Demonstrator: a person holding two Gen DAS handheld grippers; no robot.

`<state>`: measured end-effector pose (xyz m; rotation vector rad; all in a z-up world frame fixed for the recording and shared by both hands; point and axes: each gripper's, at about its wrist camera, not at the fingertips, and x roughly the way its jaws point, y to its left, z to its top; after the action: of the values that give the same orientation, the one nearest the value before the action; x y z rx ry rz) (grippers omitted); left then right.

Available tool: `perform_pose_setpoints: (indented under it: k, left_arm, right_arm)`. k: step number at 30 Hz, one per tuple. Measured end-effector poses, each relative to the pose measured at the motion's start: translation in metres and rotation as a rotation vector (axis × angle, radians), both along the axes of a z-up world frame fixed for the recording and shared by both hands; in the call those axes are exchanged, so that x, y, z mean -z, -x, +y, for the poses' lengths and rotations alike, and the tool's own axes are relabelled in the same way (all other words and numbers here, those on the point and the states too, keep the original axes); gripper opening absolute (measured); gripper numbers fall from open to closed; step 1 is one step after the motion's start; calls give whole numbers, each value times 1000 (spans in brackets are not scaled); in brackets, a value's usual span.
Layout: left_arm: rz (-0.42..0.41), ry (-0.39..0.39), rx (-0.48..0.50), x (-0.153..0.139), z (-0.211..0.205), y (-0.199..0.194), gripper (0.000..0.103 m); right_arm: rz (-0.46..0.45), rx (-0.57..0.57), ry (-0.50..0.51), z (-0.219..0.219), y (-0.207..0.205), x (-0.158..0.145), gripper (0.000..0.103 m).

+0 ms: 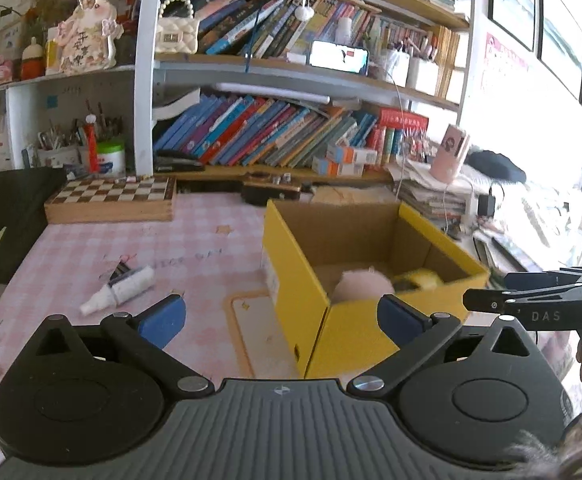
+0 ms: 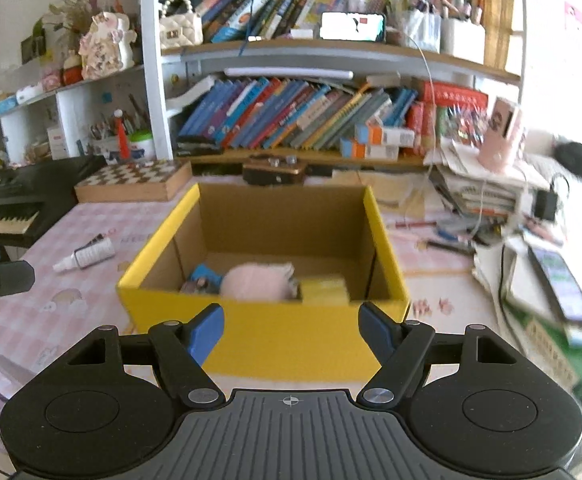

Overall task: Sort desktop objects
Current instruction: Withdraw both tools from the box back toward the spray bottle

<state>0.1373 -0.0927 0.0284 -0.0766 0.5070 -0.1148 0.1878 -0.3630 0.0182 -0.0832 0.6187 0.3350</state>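
Note:
A yellow cardboard box (image 2: 259, 332) stands open on the pink checked tablecloth (image 1: 71, 264). Inside it lie a pink fluffy thing (image 2: 255, 282), a yellow block (image 2: 325, 288) and a small blue card (image 2: 203, 276). The box (image 1: 287, 280) also shows in the left wrist view, with the pink thing (image 1: 365, 286) at its near corner. My left gripper (image 1: 281, 316) stands wide open and empty in front of the box's corner. My right gripper (image 2: 291, 330) is open and empty before the box's front wall. A white bottle (image 1: 121, 288) lies on the cloth to the left, seen as the bottle (image 2: 87, 256) in the right wrist view.
A wooden chessboard box (image 1: 111, 198) and a black keyboard (image 2: 7, 208) sit at the back left. Bookshelves (image 1: 291, 140) fill the rear. Stacked papers (image 2: 487, 188), pens, a pink cup (image 2: 501, 140) and a phone (image 2: 563, 284) crowd the right side.

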Motion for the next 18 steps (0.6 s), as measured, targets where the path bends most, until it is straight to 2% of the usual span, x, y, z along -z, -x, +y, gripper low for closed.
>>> perform_pose_setpoints:
  k: [11,18]
  left_arm:
    - [78,-14,30,23,30,37,103]
    - [89,-9,47,27,46,54,103]
  right_arm:
    - [40,104,-30,36,61,18,76]
    - [63,131,-54,59,87,24,76]
